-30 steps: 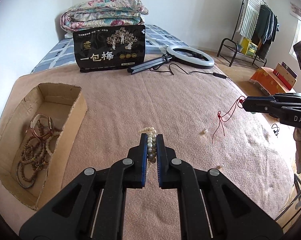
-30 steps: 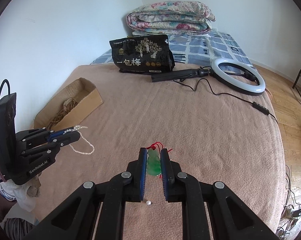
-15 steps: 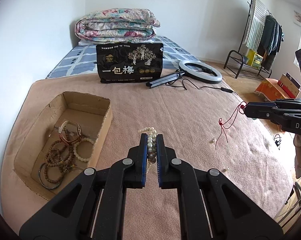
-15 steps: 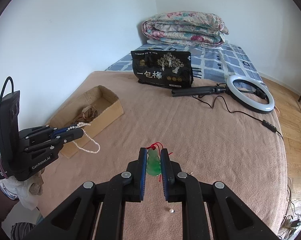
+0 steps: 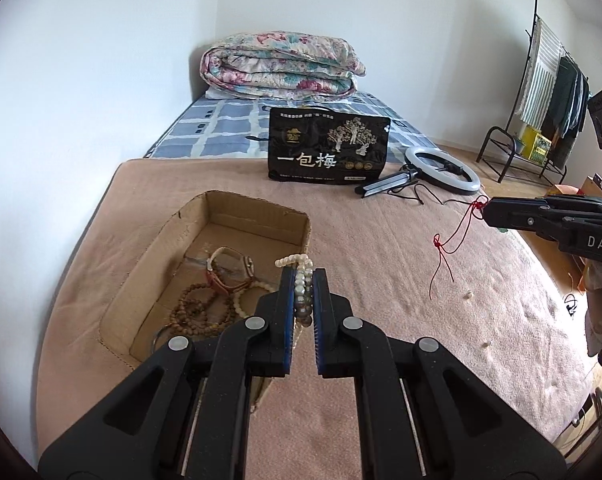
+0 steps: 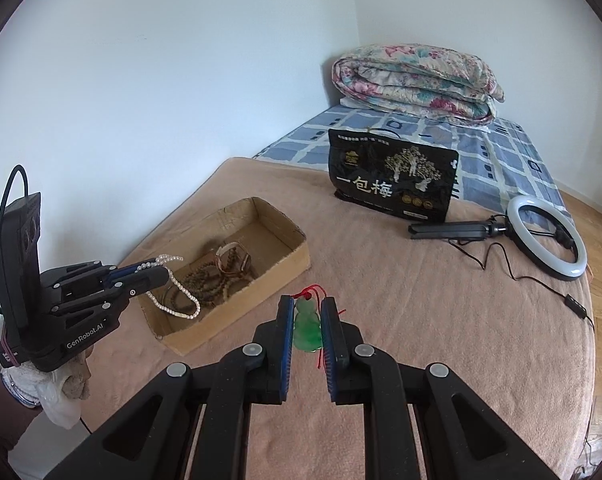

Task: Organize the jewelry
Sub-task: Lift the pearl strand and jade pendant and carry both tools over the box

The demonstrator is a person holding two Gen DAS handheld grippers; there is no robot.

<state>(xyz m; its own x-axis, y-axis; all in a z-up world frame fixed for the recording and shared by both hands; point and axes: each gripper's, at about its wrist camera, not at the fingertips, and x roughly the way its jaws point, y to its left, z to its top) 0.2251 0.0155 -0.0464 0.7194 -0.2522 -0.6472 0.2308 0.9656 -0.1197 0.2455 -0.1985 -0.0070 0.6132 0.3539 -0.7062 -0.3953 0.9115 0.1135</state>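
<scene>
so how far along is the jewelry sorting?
Done: brown bead bracelets and a strap watch lie in the open cardboard box.
In hand: left gripper holds the white pearl strand; right gripper holds the green pendant.
Left: loose pale beads on the blanket.

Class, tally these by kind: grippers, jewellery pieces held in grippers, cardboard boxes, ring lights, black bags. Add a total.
Grippers: 2 (left gripper, right gripper)
Held jewellery pieces: 2 (pearl necklace, green pendant)
Cardboard box: 1
Ring light: 1
Black bag: 1
Total: 7
</scene>
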